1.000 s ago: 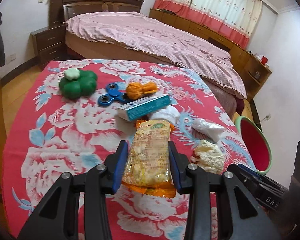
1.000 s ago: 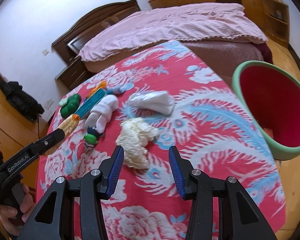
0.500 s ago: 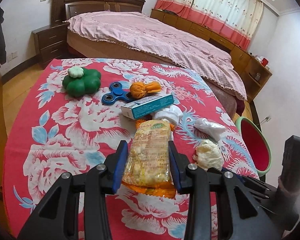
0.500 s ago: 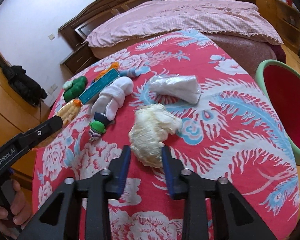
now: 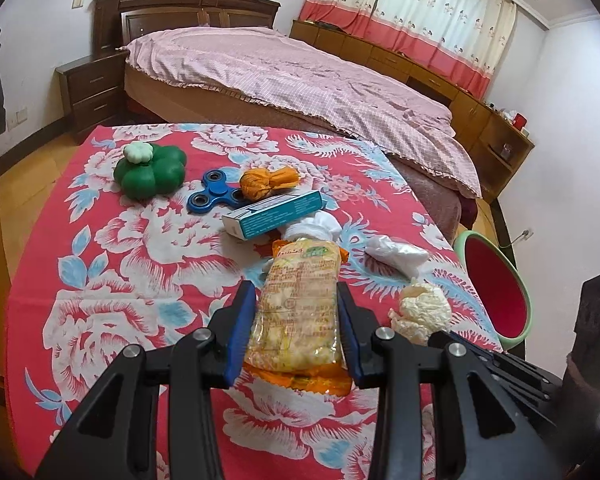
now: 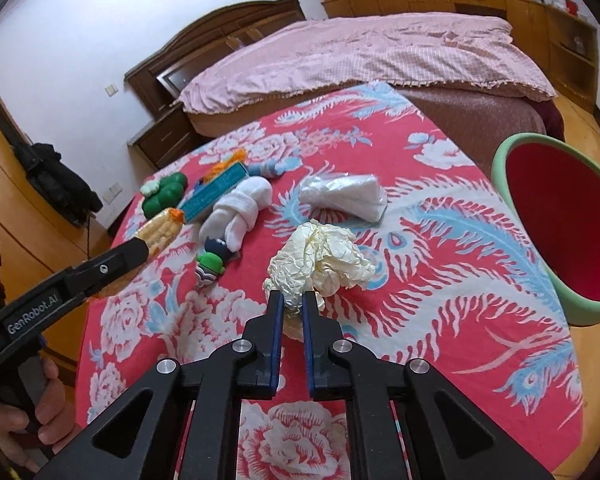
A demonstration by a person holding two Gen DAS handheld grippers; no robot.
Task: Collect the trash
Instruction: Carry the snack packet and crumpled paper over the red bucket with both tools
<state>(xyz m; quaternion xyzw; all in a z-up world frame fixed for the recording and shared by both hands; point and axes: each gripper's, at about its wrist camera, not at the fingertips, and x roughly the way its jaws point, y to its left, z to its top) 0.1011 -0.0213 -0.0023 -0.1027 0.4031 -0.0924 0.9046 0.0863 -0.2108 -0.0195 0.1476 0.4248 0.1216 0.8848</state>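
Left hand-held gripper clamping snack packet, crumpled paper beside, floral tablecloth

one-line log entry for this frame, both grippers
left hand-held gripper: shut on snack packet | right hand-held gripper: shut on crumpled paper | bin: beside table, nothing dropped yet

Both wrist views close above floral tablecloth, facing bed; shared: table clutter.

The snack packet hides part of the rolled white socks behind it. Print on the packet and on the teal box is too small to read. The green-rimmed bin is cut off by the right wrist view's edge.
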